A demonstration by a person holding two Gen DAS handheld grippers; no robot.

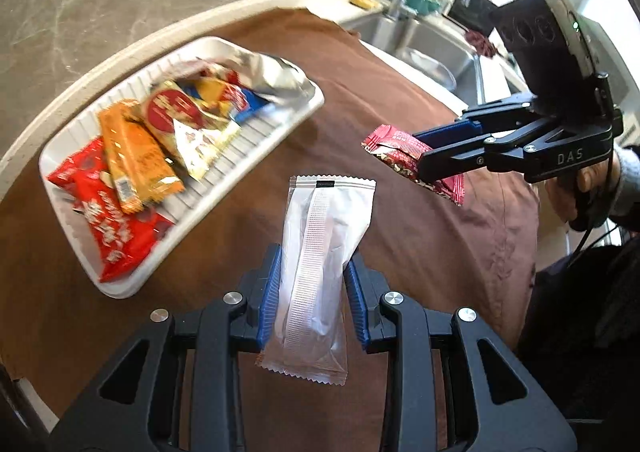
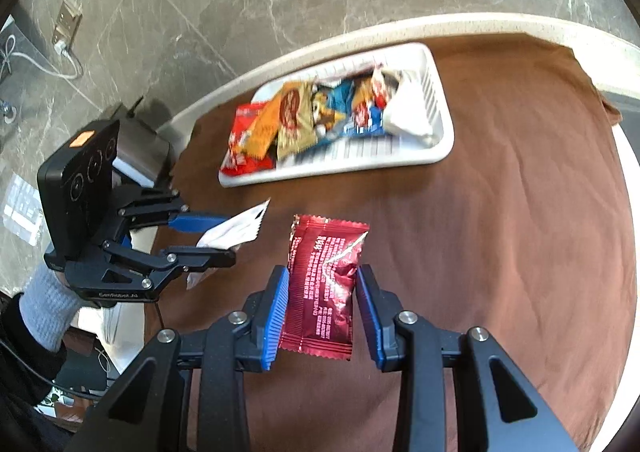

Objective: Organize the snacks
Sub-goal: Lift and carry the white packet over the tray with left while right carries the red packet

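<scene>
Holding level above the brown cloth (image 1: 400, 212), we see the left gripper (image 1: 312, 272) pinching a white packet (image 1: 320, 252) and the right gripper (image 2: 322, 284) pinching a red packet (image 2: 328, 276), fingers pointing forward. Beyond, the white tray (image 2: 440, 120) on the cloth holds mixed snacks (image 1: 136, 148).

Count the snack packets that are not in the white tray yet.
2. The white packet is held in the left gripper; the dark red packet is held in the right gripper. Both hang above the brown cloth.
</scene>
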